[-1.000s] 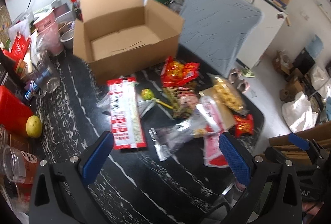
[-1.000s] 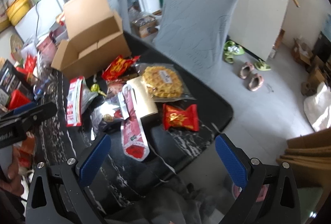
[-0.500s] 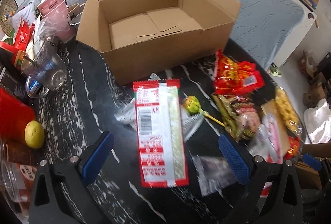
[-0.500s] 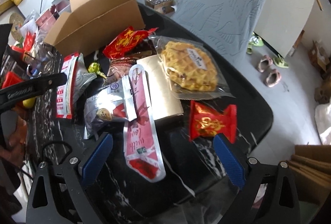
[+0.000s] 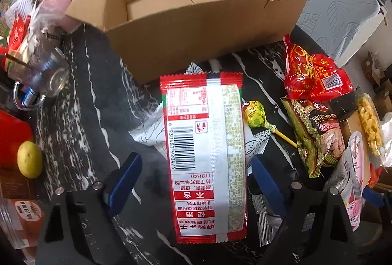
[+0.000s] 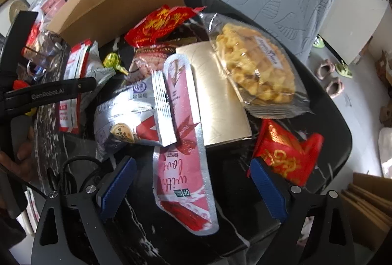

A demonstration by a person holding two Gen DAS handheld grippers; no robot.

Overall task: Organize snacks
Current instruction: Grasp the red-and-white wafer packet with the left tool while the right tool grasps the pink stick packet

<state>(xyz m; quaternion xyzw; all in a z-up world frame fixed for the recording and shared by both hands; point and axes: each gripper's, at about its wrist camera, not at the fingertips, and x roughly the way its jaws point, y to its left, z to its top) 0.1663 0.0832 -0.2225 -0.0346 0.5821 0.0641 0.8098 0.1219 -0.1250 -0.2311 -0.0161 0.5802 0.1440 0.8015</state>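
Your left gripper (image 5: pixel 196 179) is straddling the red-and-white snack packet (image 5: pixel 205 155), its jaws spread and just closing in without touching it, while your right gripper (image 6: pixel 191 186) is standing open either side of the pink pouch (image 6: pixel 182 162); beyond both, the cardboard box (image 5: pixel 196 20) is sitting open on the black marble table (image 5: pixel 85 106)

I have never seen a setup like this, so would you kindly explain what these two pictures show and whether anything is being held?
A person holds a pair of hand-held tongs in each hand, each carrying a fisheye camera looking along its blue-padded fingers. One picture is from the left tongs, which have just been closing around a long red-and-white packet on the black marble table, not yet gripping it. The other is from the right tongs, open over a pink pouch. An empty cardboard box waits behind; a waffle bag lies nearby. Nothing is held.
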